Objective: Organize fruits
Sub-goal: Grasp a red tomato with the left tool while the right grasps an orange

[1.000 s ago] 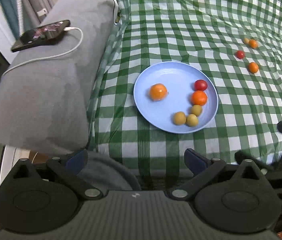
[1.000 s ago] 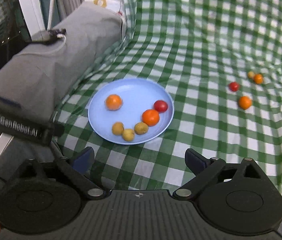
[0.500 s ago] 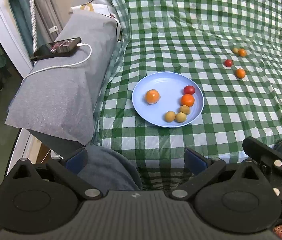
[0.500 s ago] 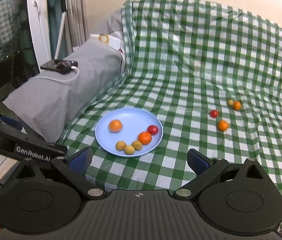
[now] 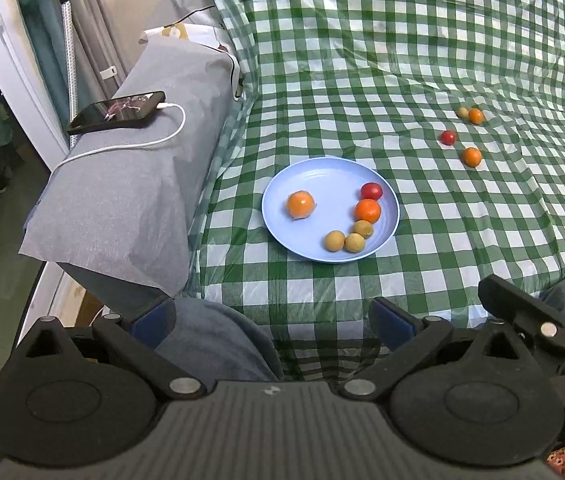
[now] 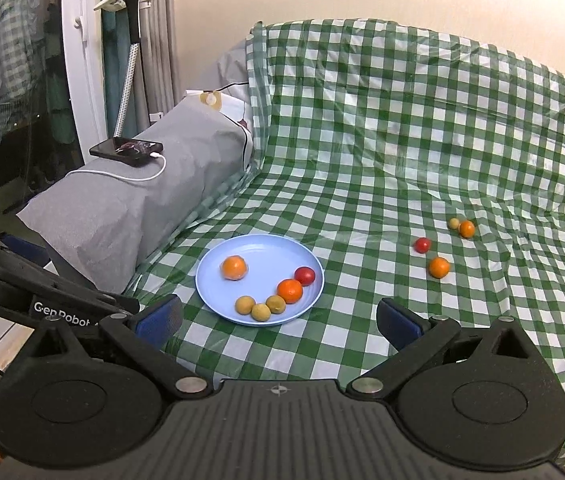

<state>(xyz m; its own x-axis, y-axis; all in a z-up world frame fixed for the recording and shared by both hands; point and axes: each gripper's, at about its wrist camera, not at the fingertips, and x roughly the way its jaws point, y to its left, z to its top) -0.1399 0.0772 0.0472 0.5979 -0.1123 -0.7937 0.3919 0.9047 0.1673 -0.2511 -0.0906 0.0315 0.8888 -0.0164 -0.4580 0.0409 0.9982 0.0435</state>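
A light blue plate (image 5: 318,170) (image 6: 266,248) lies on the green checked cloth and holds two orange fruits, a red tomato (image 5: 371,191) (image 6: 305,275) and three small yellow-brown fruits (image 5: 335,240) (image 6: 260,312). Loose on the cloth to the right lie a red tomato (image 5: 448,137) (image 6: 422,245), an orange fruit (image 5: 472,156) (image 6: 439,267), and a small yellow fruit touching another orange one (image 5: 475,115) (image 6: 466,228). My left gripper (image 5: 272,316) and right gripper (image 6: 278,316) are both open, empty, and held back from the plate near the front edge.
A grey covered cushion (image 5: 134,184) (image 6: 122,208) lies left of the plate with a phone (image 5: 116,111) (image 6: 126,151) and white charging cable on it. A person's knee in blue cloth (image 5: 210,340) is under the left gripper. The wall and curtains stand far left.
Both grippers have pulled back and up from the plate, so the plate and fruits look smaller and farther. The fruits have not moved.
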